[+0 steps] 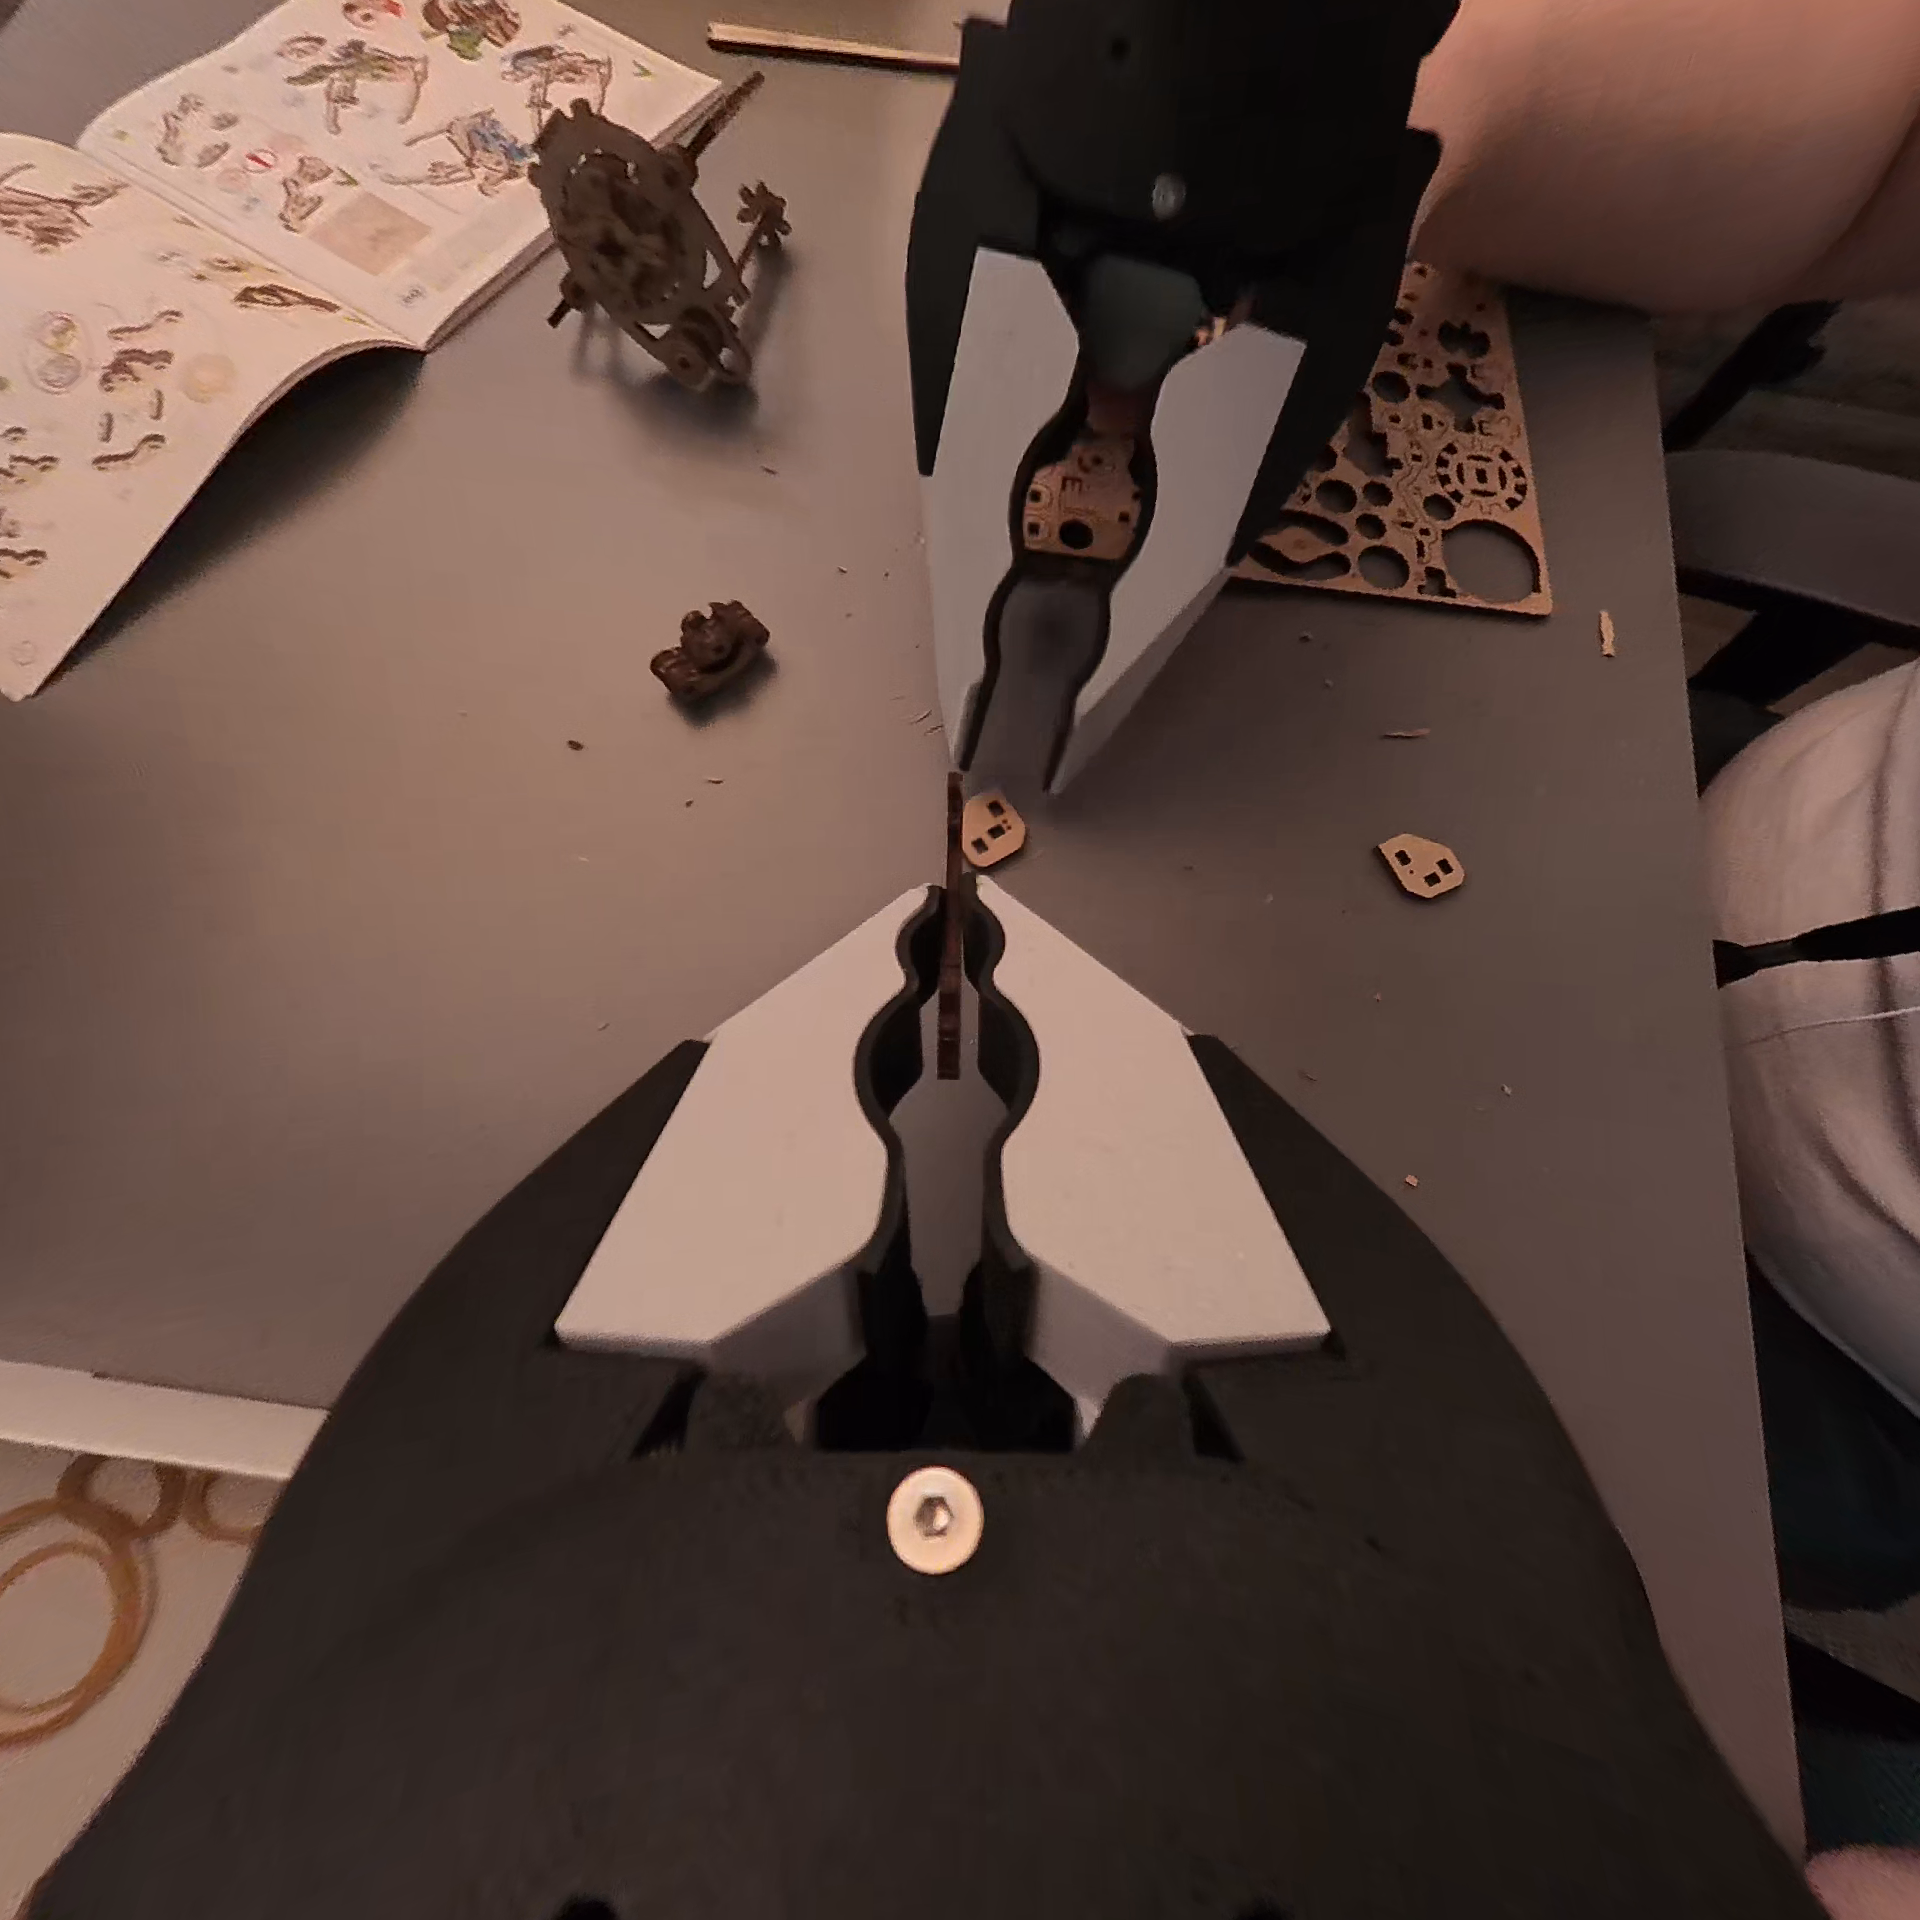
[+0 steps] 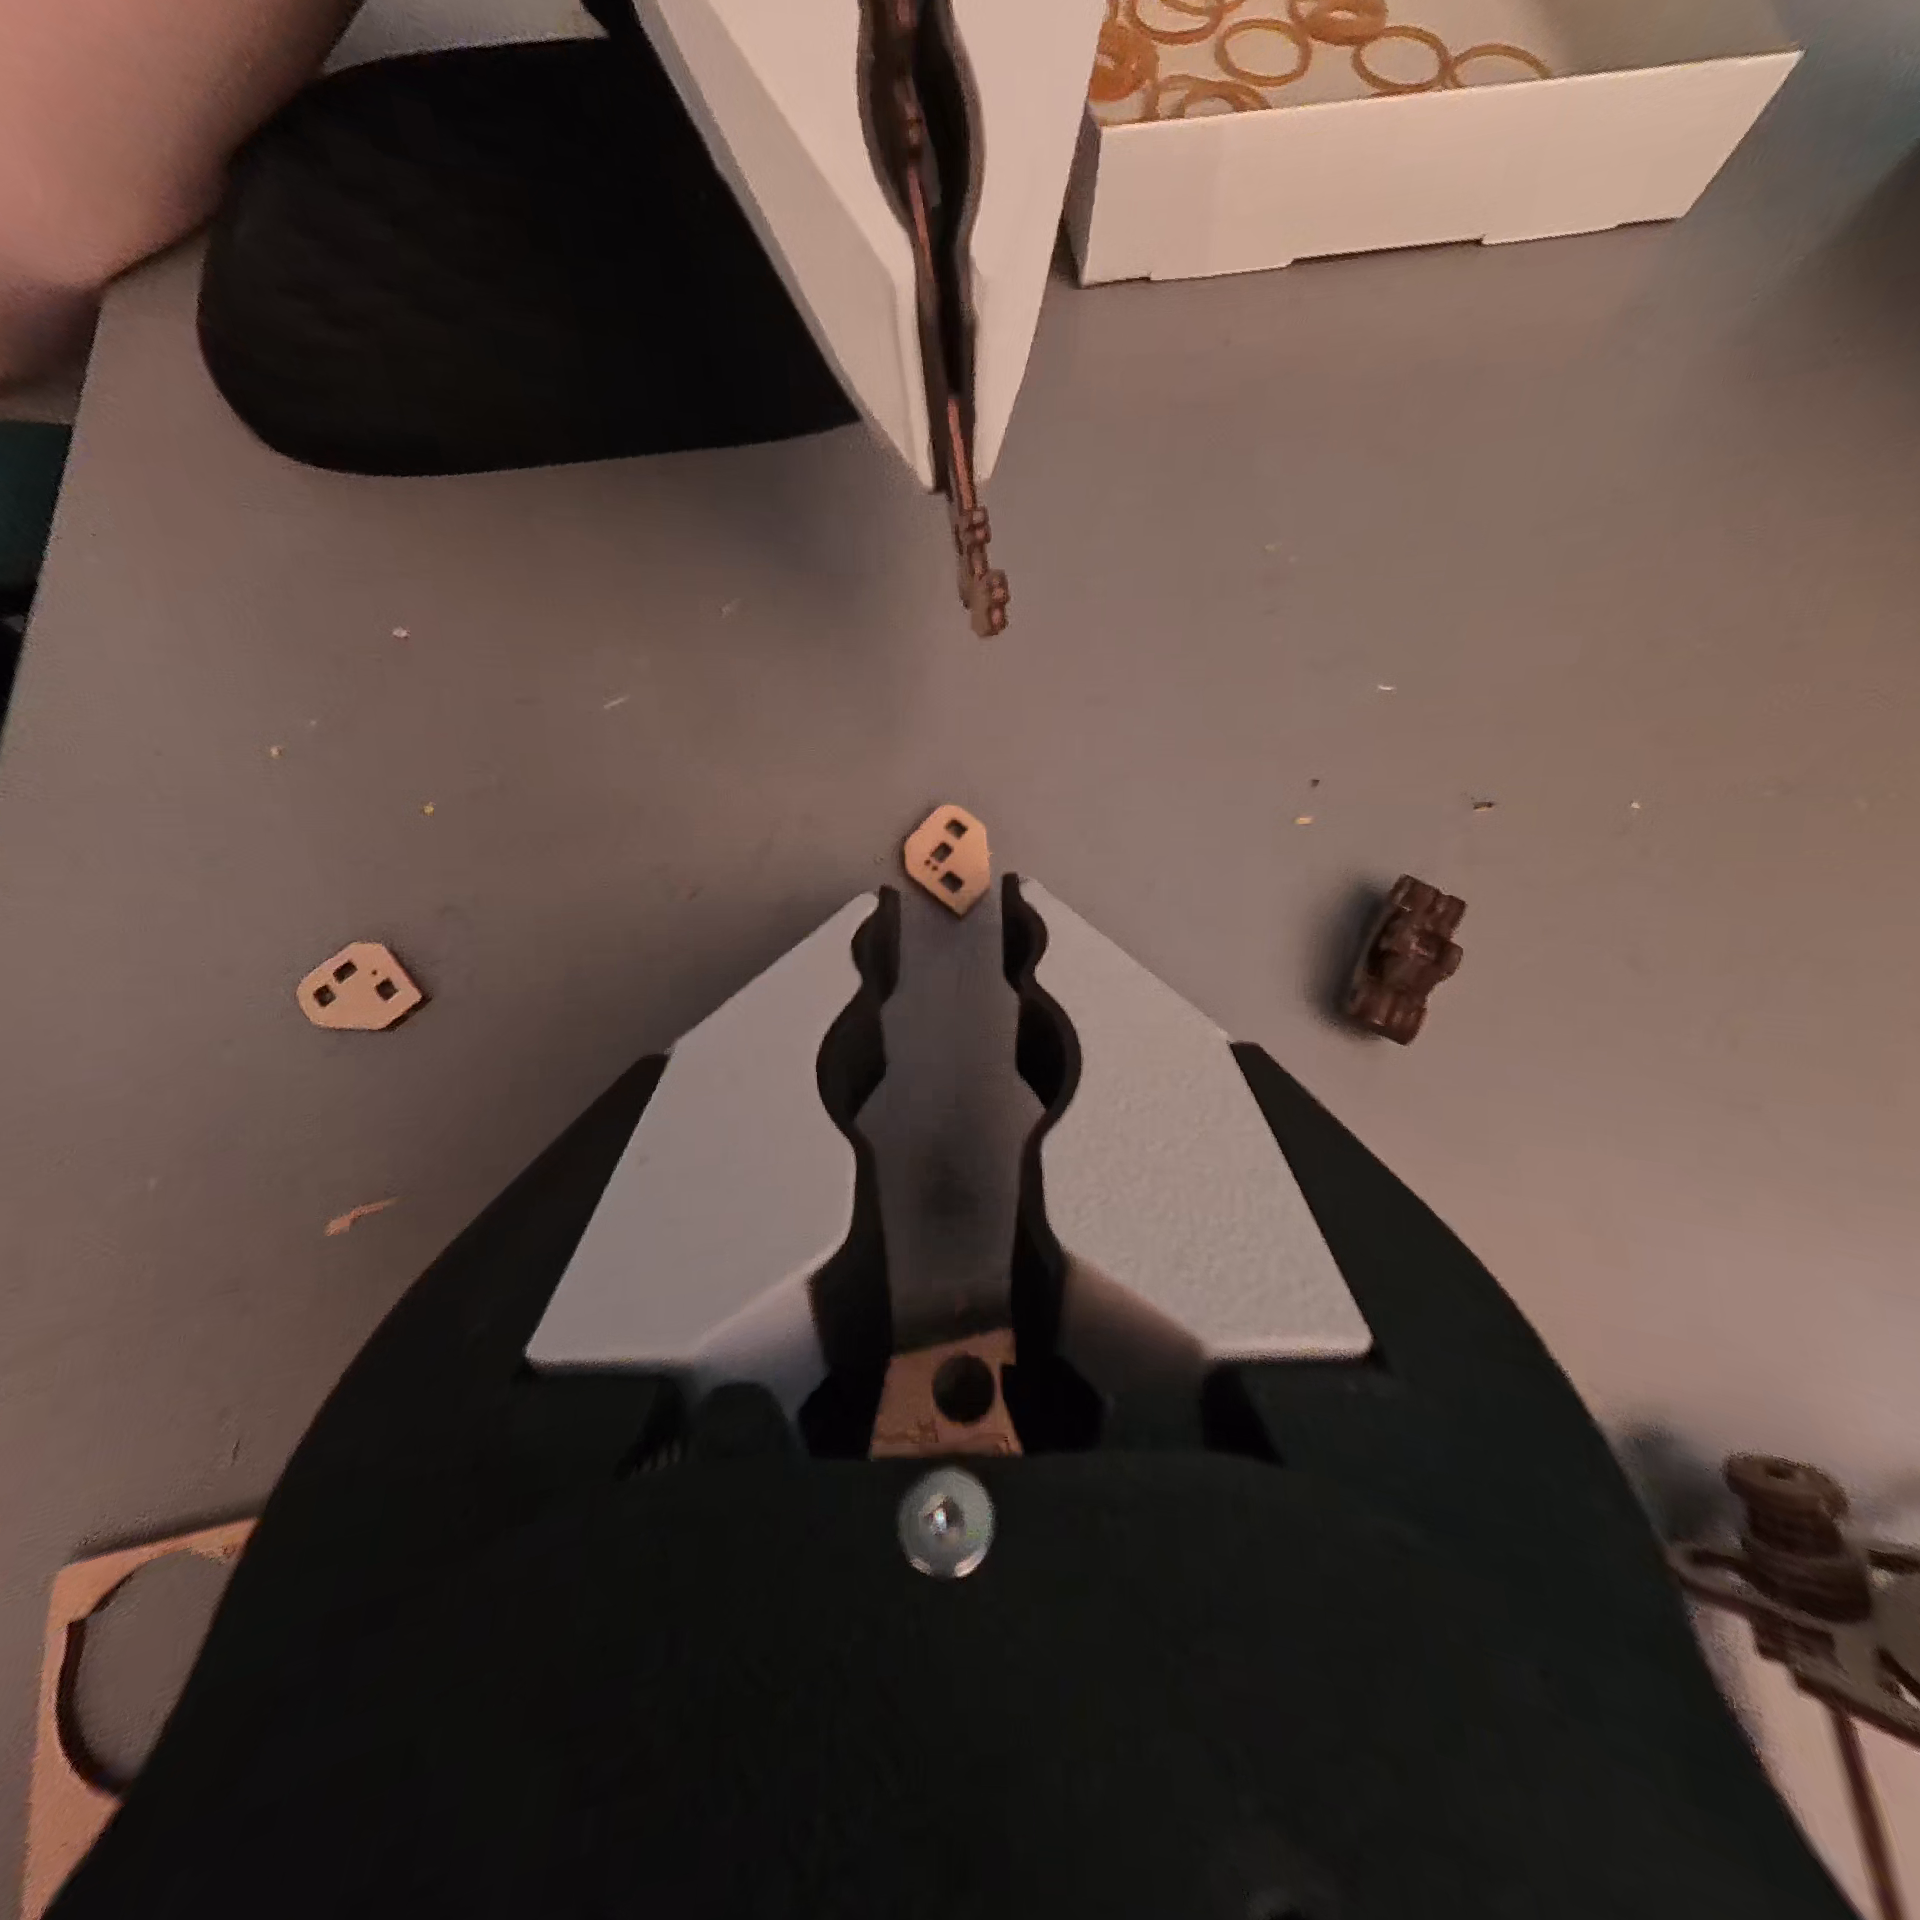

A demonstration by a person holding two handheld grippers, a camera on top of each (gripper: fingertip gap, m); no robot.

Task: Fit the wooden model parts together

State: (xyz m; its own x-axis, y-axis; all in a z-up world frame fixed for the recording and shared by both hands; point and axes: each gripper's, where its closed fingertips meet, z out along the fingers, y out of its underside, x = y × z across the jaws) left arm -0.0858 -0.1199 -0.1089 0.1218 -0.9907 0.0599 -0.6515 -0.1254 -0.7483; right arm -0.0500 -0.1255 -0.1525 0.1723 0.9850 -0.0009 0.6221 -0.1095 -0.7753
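My left gripper [image 1: 951,891] is shut on a thin dark wooden strip [image 1: 951,940], held edge-on with its notched end poking forward. The right wrist view shows the left gripper [image 2: 951,457] and the strip [image 2: 982,582] above the table. My right gripper [image 2: 945,896] is open, tips down near the table. A small tan wooden plate [image 2: 945,860] with square holes lies flat just ahead of its tips. In the left wrist view the right gripper [image 1: 1013,771] is just past the strip's end, with the plate [image 1: 992,829] beside it.
A second tan plate [image 2: 358,987] and a small dark wooden sub-assembly [image 2: 1403,971] lie on the grey table [image 2: 1455,623]. A larger wooden gear model [image 1: 644,244], an open instruction booklet [image 1: 208,260], a punched-out sheet [image 1: 1434,488] and a white box of rubber bands [image 2: 1403,187] stand around. My hands' fingertips stand some 7 cm from each other. My right gripper's tips are some 15 cm from the larger wooden gear model [image 1: 644,244].
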